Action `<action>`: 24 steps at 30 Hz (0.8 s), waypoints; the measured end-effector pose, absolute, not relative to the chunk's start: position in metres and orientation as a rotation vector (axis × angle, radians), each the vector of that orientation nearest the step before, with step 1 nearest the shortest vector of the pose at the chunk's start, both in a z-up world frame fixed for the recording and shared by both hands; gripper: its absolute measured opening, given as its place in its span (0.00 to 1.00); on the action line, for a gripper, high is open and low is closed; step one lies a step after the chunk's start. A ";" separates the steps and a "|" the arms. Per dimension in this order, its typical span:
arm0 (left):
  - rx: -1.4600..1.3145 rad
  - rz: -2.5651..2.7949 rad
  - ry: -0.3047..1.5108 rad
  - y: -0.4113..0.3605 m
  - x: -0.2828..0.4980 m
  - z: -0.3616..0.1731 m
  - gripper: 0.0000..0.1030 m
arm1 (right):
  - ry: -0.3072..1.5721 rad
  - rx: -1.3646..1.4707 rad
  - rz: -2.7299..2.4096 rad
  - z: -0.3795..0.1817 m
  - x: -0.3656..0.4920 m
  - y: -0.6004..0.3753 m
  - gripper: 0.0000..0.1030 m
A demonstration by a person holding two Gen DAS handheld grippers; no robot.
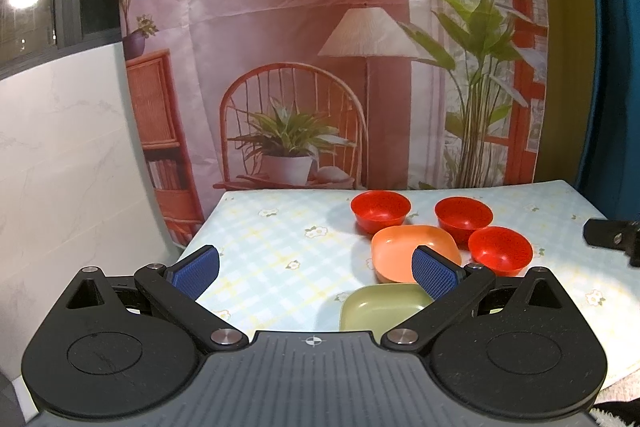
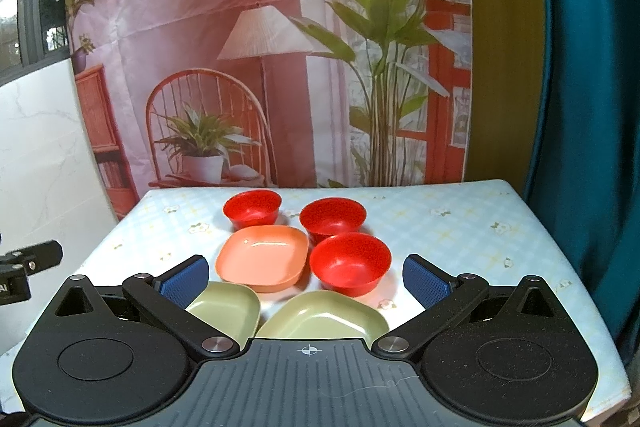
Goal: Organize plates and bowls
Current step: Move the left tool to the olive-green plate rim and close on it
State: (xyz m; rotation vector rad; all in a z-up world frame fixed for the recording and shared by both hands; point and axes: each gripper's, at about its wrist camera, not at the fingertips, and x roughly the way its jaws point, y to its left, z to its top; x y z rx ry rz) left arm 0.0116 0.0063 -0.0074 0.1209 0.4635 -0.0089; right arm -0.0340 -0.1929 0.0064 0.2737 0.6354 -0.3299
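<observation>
- Nothing is stacked yet, so sorting looks barely begun: the orange plate (image 2: 264, 257) sits mid-table (image 2: 460, 227), with one red bowl (image 2: 252, 207) behind it, another (image 2: 332, 217) behind to its right, and a third (image 2: 350, 263) just beside its right edge.
- Two green plates (image 2: 228, 311) (image 2: 324, 317) lie in front of the orange plate.
- Both the left gripper (image 1: 316, 267) and right gripper (image 2: 306, 279) hover with fingers spread wide, empty.
- The next move probably calls for gripping one bowl's rim and nesting it.
- Only the right view shows both green plates; the left shows one.
</observation>
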 end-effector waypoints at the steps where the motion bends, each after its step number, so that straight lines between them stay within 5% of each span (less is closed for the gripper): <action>1: 0.112 -0.011 0.466 0.008 0.013 -0.007 1.00 | 0.630 0.278 -0.327 0.007 -0.034 -0.194 1.00; 13: 0.139 0.017 0.485 0.002 0.069 -0.021 1.00 | 0.445 0.335 -0.335 -0.005 -0.009 -0.237 1.00; 24: 0.075 0.062 0.588 0.008 0.128 -0.067 1.00 | 0.578 0.317 -0.195 -0.052 0.092 -0.219 1.00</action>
